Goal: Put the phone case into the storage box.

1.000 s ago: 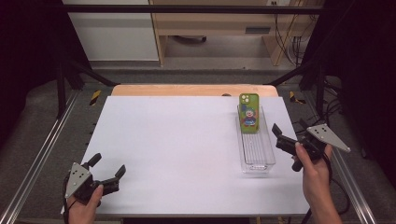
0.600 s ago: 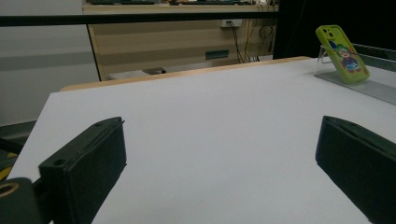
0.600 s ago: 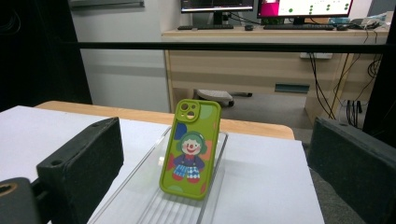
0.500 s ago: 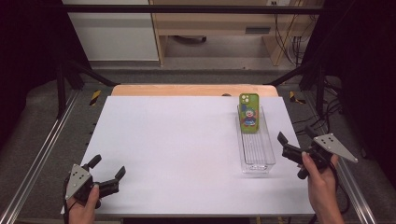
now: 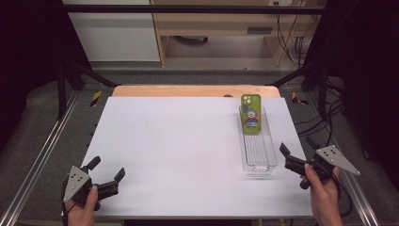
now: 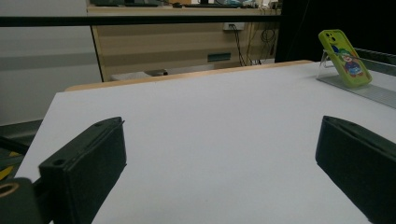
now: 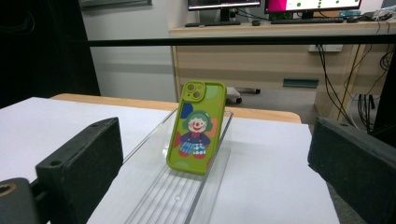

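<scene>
While leaning back against the far end wall of the tray (image 5: 258, 160), the phone (image 5: 251, 114) is standing on its bottom edge inside it, right of centre in the upper half of the high view. Its green case with a clown figure is facing the camera. In the right gripper view the phone (image 7: 196, 127) is sitting mid-frame, tilted back, bottom edge resting on the ribbed floor of the clear tray (image 7: 182, 196). In the left gripper view the phone (image 6: 345, 58) is showing at the upper right, well apart from the jaws.

The tray is lying lengthwise on the white table (image 5: 179, 146), near its right edge, the near part holding nothing.

The right gripper (image 5: 294, 151) is hovering at the lower right of the high view, just beside the tray's near right corner, not touching it. Its jaws are standing wide apart, gripping nothing, pointing toward the tray. A hand (image 5: 322, 195) is holding it from the bottom edge.

The left gripper (image 5: 107, 169) is sitting at the lower left of the frame, over the table's near left corner, well apart from phone and tray. Its jaws are spread wide too, bare table between them.
</scene>
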### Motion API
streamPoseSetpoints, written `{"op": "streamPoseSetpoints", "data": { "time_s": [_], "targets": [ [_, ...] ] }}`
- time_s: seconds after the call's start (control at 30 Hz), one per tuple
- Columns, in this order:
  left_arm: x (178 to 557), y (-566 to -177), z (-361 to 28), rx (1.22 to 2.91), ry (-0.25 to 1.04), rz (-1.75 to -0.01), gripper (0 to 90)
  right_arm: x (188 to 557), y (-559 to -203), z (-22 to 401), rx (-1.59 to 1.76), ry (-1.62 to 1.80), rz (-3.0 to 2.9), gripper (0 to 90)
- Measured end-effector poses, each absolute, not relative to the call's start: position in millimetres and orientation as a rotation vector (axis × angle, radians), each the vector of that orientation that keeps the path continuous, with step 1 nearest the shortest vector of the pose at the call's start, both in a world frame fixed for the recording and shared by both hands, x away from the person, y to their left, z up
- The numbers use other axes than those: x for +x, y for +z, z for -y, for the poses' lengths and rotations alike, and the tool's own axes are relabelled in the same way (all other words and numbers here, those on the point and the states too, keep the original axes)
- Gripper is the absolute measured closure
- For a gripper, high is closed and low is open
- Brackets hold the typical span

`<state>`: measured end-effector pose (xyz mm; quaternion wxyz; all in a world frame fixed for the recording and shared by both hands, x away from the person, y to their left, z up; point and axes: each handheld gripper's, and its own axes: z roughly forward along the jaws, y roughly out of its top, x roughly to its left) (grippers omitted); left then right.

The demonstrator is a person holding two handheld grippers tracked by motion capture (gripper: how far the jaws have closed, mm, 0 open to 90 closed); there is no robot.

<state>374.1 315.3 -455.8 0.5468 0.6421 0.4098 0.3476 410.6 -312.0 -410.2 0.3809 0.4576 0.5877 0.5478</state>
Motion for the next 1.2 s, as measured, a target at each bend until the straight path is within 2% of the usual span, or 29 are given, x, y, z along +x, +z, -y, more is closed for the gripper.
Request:
{"op": "streamPoseSetpoints", "data": {
  "time_s": [1.2],
  "targets": [
    [375, -458, -307, 1.566, 0.801, -0.939, 1.2, 391, -450, 297, 1.149, 1.430, -1.577, 3.8]
  ]
}}
